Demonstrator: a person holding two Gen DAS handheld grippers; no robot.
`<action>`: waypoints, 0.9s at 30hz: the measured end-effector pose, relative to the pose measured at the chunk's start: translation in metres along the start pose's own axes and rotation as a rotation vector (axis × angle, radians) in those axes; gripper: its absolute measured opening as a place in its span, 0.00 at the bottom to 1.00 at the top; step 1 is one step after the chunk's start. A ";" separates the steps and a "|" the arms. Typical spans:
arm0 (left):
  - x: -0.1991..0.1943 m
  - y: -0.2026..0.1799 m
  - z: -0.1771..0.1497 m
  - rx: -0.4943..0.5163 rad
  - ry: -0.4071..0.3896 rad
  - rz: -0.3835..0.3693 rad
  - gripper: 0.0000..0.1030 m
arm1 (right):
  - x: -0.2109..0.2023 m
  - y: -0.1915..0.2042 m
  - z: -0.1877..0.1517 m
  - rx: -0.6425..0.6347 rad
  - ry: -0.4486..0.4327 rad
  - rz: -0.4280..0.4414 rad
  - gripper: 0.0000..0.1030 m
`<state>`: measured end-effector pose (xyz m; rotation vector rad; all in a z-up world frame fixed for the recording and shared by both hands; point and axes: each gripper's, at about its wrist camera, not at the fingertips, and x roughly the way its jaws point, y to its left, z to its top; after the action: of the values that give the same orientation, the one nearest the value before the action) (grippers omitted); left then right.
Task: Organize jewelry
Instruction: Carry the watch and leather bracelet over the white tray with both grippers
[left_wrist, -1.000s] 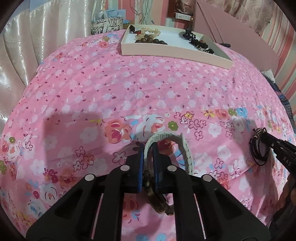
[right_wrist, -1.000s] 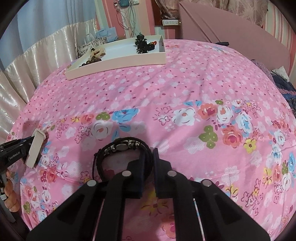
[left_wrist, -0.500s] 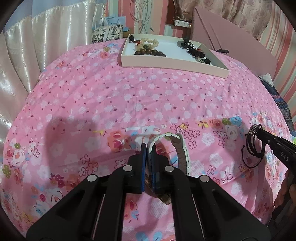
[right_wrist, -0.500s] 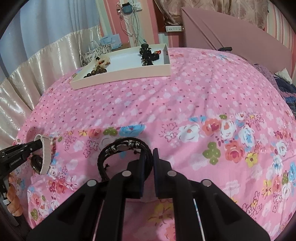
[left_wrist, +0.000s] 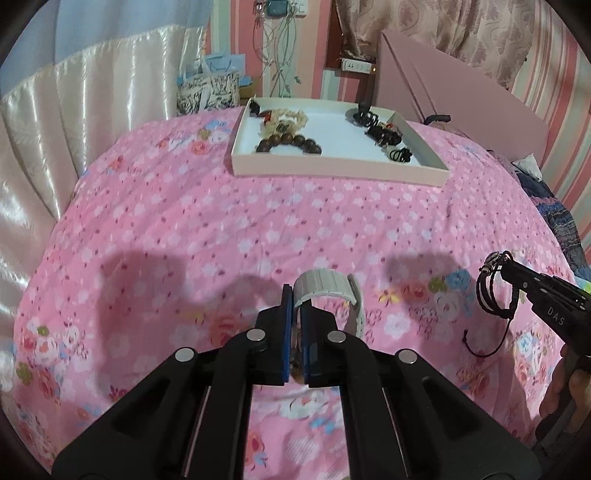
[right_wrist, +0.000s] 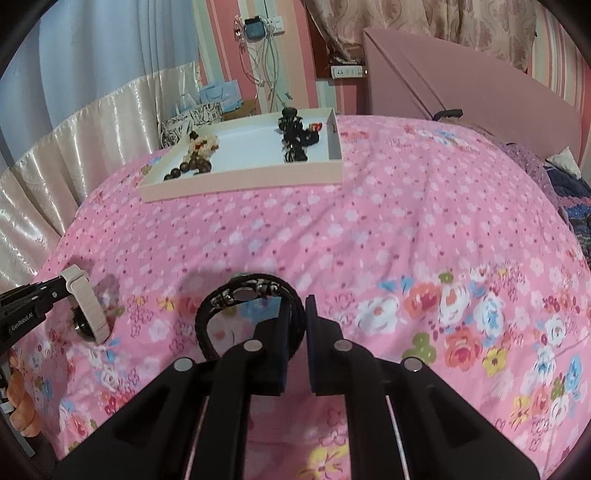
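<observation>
My left gripper (left_wrist: 296, 295) is shut on a watch with a pale grey link strap (left_wrist: 328, 286), held clear of the pink floral bedspread (left_wrist: 221, 229). In the right wrist view the same watch (right_wrist: 86, 308) hangs at the far left. My right gripper (right_wrist: 297, 308) is shut on a black braided bracelet (right_wrist: 243, 295) with metal beads; the bracelet (left_wrist: 493, 295) dangles at the right of the left wrist view. A shallow pink tray (left_wrist: 332, 168) at the far side of the bed holds brown and cream bead bracelets (left_wrist: 288, 142) on its left and black cord pieces (left_wrist: 380, 131) on its right.
A pink headboard (left_wrist: 461, 85) rises behind the tray. Cream curtains (left_wrist: 74, 129) hang along the left side of the bed. A patterned bag (left_wrist: 207, 90) stands beyond the tray. Dark blue fabric (left_wrist: 557, 218) lies at the right edge.
Both grippers have risen off the bedspread with the watch and the black bracelet in them. The tray now sits lower and larger in both views.
</observation>
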<state>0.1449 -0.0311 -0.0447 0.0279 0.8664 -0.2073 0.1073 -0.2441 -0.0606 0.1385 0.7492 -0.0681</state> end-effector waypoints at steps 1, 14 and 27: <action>0.000 -0.001 0.004 0.003 -0.006 -0.002 0.02 | 0.000 0.001 0.004 -0.002 -0.006 -0.003 0.08; 0.005 -0.007 0.053 0.036 -0.047 0.007 0.02 | 0.008 -0.002 0.054 -0.018 -0.055 -0.043 0.08; 0.012 -0.018 0.135 0.062 -0.105 -0.039 0.02 | 0.016 0.011 0.142 -0.028 -0.144 -0.026 0.08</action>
<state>0.2510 -0.0656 0.0352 0.0577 0.7564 -0.2696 0.2159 -0.2542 0.0323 0.0962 0.6078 -0.0913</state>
